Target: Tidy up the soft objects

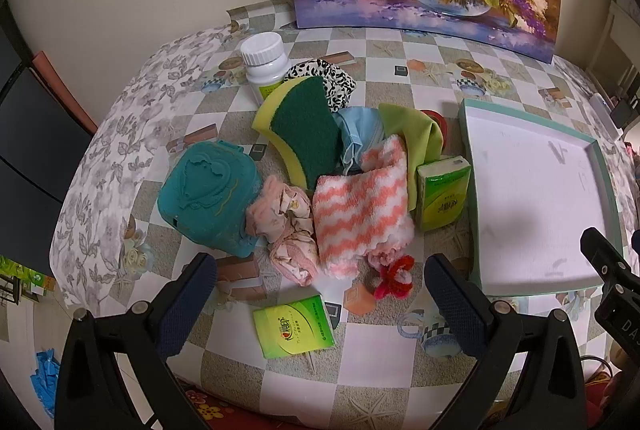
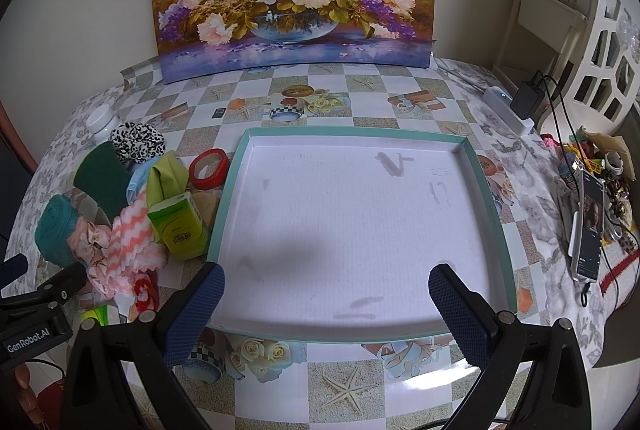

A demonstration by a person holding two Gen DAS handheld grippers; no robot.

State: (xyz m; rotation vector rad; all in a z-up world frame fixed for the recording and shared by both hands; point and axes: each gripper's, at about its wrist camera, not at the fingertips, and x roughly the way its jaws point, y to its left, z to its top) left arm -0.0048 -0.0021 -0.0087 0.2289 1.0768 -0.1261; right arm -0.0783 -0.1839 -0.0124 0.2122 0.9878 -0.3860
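While both grippers (image 1: pixel 318 282) (image 2: pixel 326 290) gape, tissue pack (image 1: pixel 442 192) stands between cloth pile (image 1: pixel 360 214) and tray (image 1: pixel 596 150).

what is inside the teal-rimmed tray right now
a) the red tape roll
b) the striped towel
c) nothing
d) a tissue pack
c: in the right wrist view the tray shows only its bare white floor, while the striped towel, tissue pack and red tape roll all sit left of it.
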